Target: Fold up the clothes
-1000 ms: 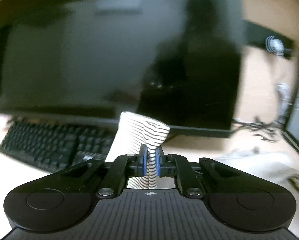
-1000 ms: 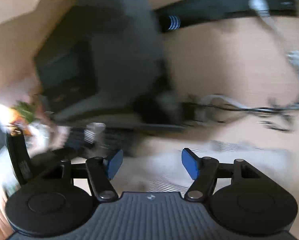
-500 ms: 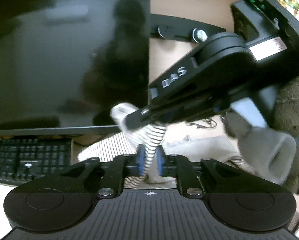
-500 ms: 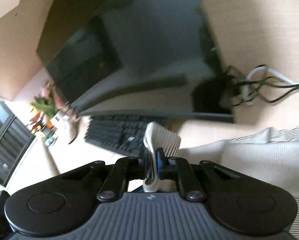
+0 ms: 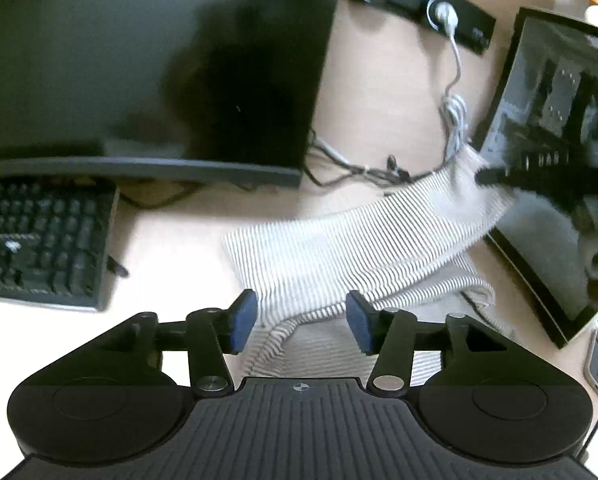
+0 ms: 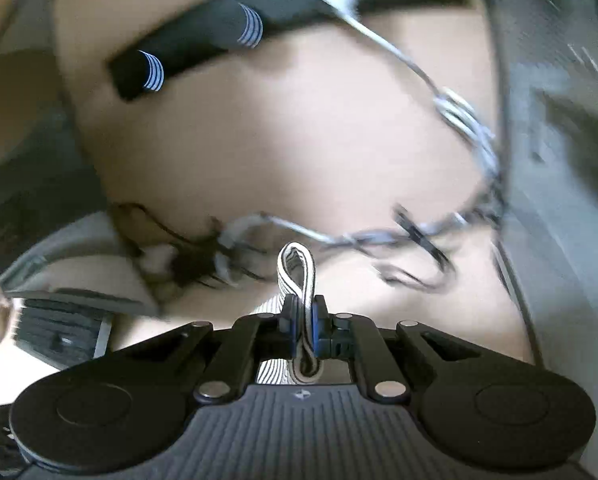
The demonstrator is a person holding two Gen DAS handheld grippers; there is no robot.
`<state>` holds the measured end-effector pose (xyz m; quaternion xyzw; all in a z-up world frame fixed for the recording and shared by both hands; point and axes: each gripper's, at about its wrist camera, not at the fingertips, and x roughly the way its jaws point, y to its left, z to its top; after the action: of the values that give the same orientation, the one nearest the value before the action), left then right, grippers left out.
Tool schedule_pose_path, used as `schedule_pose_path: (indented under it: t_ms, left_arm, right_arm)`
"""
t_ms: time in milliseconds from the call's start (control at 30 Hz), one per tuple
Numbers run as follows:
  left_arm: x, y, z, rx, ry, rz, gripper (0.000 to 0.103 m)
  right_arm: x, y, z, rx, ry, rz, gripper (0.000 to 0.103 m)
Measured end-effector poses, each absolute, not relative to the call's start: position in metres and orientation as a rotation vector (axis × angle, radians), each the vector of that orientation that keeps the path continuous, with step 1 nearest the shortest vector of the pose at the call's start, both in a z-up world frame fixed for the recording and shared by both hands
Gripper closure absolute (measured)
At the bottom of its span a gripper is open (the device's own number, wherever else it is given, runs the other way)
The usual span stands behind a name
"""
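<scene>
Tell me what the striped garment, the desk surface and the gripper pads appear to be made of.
Striped garment: soft knit fabric, likely cotton; fine dark stripes on cream, and it drapes and creases. Desk: probably pale wood-look laminate, smooth and matte. Left gripper pads: blue, dull, seemingly rubbery.

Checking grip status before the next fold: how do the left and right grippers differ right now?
The left gripper has its jaws spread wide and holds nothing, while the right gripper is shut on a loop of the striped garment. The left hangs above cloth lying on the desk; the right lifts its pinched edge up. Both have blue pads and black bodies.
</scene>
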<state>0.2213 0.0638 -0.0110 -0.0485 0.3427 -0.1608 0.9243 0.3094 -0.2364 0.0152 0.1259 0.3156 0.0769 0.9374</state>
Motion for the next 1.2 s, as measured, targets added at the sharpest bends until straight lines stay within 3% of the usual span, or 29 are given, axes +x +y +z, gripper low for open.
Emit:
schedule_pose_path:
  t_ms: [167, 400, 533, 667, 733, 800, 1000, 1100, 1200]
  left_arm:
    - [0.231, 0.051, -0.020, -0.078, 0.750, -0.367, 0.032]
    - [0.266, 0.033, -0.039, -0.109, 0.853, -0.393, 0.031]
    - [0.275, 0.032, -0.054, -0.115, 0.902, -0.379, 0.029]
    - [0.274, 0.031, -0.055, -0.115, 0.900, -0.397, 0.019]
    - [0.275, 0.031, -0.057, -0.115, 0.897, -0.405, 0.018]
    - [0.277, 0.031, -0.059, -0.113, 0.895, -0.410, 0.018]
    - [0.281, 0.029, -0.064, -0.105, 0.885, -0.428, 0.008]
    - [0.282, 0.024, -0.066, -0.073, 0.870, -0.429, 0.008]
    - [0.287, 0.023, -0.067, -0.061, 0.853, -0.432, 0.008]
  right_arm:
    - [0.312, -0.255, -0.031, 0.257, 0.725, 0.083, 0.096]
    - [0.310, -0.270, -0.079, 0.284, 0.807, 0.022, 0.091]
    - [0.298, -0.266, -0.069, 0.244, 0.774, -0.017, 0.080]
    - [0.275, -0.258, -0.056, 0.207, 0.739, -0.002, 0.068]
    - [0.257, -0.253, -0.053, 0.239, 0.728, 0.022, 0.060]
    - [0.240, -0.246, -0.058, 0.265, 0.743, 0.055, 0.045]
    - [0.215, -0.227, -0.083, 0.270, 0.804, 0.104, 0.029]
    - [0.222, -0.226, -0.083, 0.291, 0.808, 0.107, 0.018]
    - [0.234, -0.221, -0.083, 0.264, 0.809, 0.100, 0.013]
